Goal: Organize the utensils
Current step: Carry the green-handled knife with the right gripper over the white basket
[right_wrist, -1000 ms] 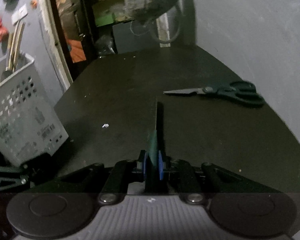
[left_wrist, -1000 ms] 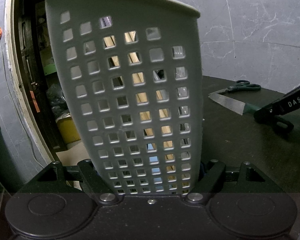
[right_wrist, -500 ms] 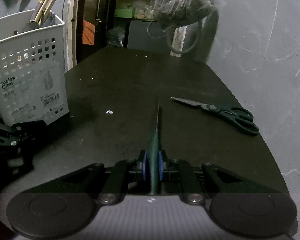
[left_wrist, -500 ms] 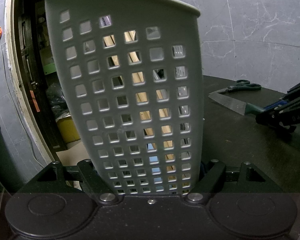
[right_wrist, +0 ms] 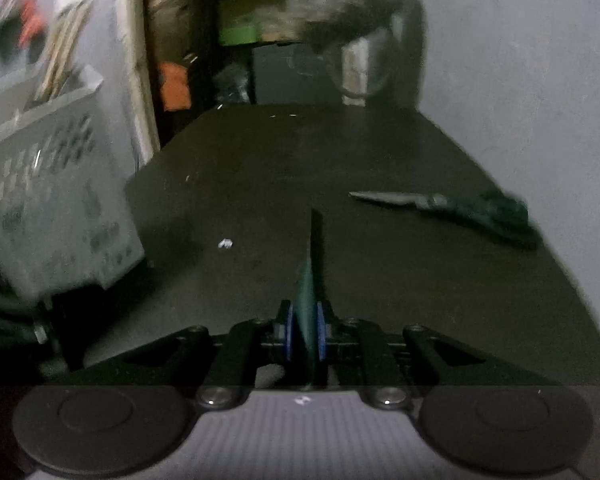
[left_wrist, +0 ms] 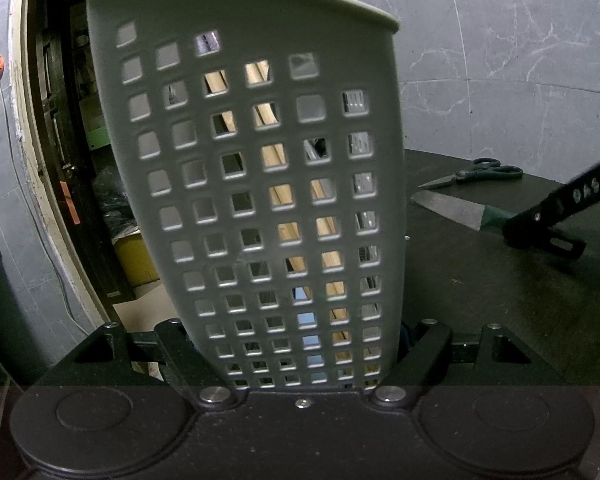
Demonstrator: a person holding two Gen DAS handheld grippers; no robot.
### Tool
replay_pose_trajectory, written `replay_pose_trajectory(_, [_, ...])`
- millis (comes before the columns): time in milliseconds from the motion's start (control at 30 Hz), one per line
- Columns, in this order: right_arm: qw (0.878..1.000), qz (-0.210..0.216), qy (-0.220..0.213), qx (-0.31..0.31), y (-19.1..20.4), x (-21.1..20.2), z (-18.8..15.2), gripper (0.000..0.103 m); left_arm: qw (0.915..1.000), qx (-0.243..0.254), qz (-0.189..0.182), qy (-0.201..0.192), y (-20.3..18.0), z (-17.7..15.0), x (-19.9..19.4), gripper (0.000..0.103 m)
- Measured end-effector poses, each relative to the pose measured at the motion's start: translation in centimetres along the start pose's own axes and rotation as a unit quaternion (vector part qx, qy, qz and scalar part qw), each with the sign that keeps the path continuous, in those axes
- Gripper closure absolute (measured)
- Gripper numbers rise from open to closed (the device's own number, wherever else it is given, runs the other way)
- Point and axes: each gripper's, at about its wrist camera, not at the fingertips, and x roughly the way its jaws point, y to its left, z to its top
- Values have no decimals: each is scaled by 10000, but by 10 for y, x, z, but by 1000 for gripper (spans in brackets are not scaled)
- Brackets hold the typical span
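My left gripper (left_wrist: 304, 360) is shut on the base of a grey perforated utensil basket (left_wrist: 260, 200), which fills the left wrist view. Wooden sticks and other utensils show through its holes. My right gripper (right_wrist: 304, 324) is shut on the green handle of a knife (right_wrist: 310, 264), seen edge-on and pointing away over the dark table (right_wrist: 340, 152). From the left wrist the knife (left_wrist: 448, 210) shows its flat blade, tip close to the basket's right side, with the right gripper (left_wrist: 540, 232) behind it. Green-handled scissors (right_wrist: 460, 208) lie on the table to the right.
The basket (right_wrist: 52, 200) stands at the table's left edge in the blurred right wrist view. A bulky plastic bag (right_wrist: 348, 4) hangs beyond the table's far end. A dark doorway with clutter opens at the left, and a grey marbled wall (left_wrist: 500, 60) rises behind the table.
The right gripper tilted with the knife half a second ago and has swung back to about where it was; its view is now blurred. The left gripper and basket have not moved.
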Motion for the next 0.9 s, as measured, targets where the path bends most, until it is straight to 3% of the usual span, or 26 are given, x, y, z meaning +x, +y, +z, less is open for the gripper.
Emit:
replay_pose_trajectory(167, [9888,671,93,1332,-29,-6,-3,90,10000,-2,0,3,0,0,0,23])
replay_pose_trajectory(300, [9673,1209,26,2232,-45,-12,-11,90,10000,-48,-26,20,2,0,1,22])
replay_pose_trajectory(433, [9493,1568,-128,2723,-54,-19,-16,90,10000,-72,-31,31,3,-1,1,22])
replay_pose_trajectory(667, [9512,1593,-286,2628,-48,-21,-11,90,10000,-70,-27,33,3,0,1,22])
replay_pose_trajectory(767, [9592,1466,-325,2396,-43,-21,-13,90,10000,-67,-24,34,4,0,1,22])
replay_pose_trajectory(900, [9791,1107,-361,1670,-26,-18,-18,90,10000,-67,-25,34,3,0,1,22])
